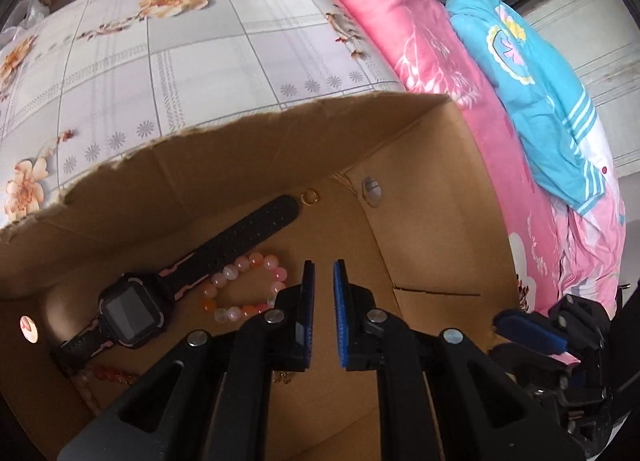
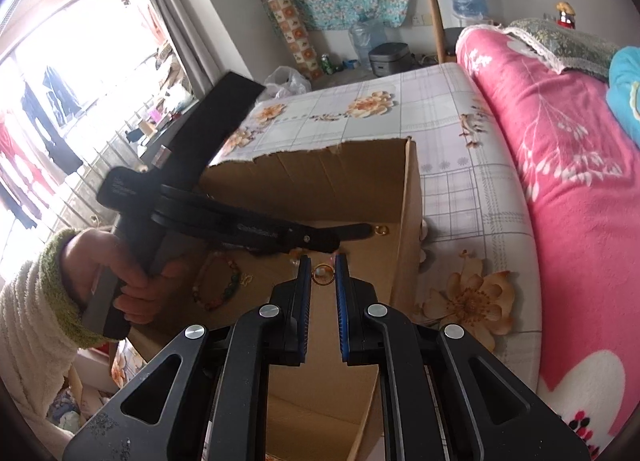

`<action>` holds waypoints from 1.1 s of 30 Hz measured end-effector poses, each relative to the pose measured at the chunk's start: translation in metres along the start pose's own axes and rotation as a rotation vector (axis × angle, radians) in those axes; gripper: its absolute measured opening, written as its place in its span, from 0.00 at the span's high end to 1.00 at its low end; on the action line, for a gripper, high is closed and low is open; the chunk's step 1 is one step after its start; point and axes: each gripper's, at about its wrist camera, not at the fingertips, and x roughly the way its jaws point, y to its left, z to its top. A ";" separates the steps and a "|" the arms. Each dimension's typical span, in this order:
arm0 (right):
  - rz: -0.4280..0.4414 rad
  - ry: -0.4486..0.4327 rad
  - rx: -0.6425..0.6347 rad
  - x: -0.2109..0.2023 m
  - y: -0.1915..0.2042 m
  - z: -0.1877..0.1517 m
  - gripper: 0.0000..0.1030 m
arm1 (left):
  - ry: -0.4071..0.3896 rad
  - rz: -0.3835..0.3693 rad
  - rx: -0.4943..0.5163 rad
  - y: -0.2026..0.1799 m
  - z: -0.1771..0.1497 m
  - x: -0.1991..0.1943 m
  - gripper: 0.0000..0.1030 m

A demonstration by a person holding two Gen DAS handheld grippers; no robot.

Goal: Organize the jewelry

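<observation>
While the bed (image 1: 168,61) under its pale checked floral sheet carries everything, the open brown cardboard box (image 1: 248,149) sits on it beside a rolled pink floral quilt (image 1: 400,21), and all the jewelry lies on the box floor. The left hand-held gripper (image 1: 324,273) hangs inside the box, its blue-padded jaws nearly closed with only a narrow gap and nothing between them; the right hand-held gripper (image 2: 322,267) points down over the near rim, likewise almost closed and empty. In the right wrist view the left hand (image 2: 116,277), in a fluffy cream sleeve, holds its tool over the box. Largest of the pieces is the black smartwatch with pink-trimmed strap (image 1: 132,313), lying along the far wall; touching its strap is the bracelet of pink and orange beads (image 1: 244,289), just beside the left jaws. A small gold ring (image 1: 309,197) rests near the far corner, and a tiny gold butterfly charm (image 1: 283,377) is half hidden under the left tool. The risk, as I judge it, is that closed jaws pushed down would shove the beads or charm aside, or snag the bracelet and drag the watch along.
</observation>
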 end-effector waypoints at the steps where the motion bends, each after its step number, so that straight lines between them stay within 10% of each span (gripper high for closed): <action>1: 0.000 0.011 -0.004 0.002 0.000 0.000 0.90 | -0.001 0.004 -0.013 0.003 -0.001 -0.003 0.86; 16: -0.069 -0.021 -0.024 -0.012 0.018 0.007 0.72 | -0.249 0.032 0.023 0.008 -0.065 -0.105 0.51; 26: -0.104 -0.045 0.175 -0.036 -0.024 -0.027 0.56 | -0.593 0.146 -0.079 0.058 -0.188 -0.187 0.17; 33: -0.051 0.065 0.165 -0.015 -0.003 -0.042 0.48 | -0.460 -0.073 -0.286 0.104 -0.214 -0.135 0.17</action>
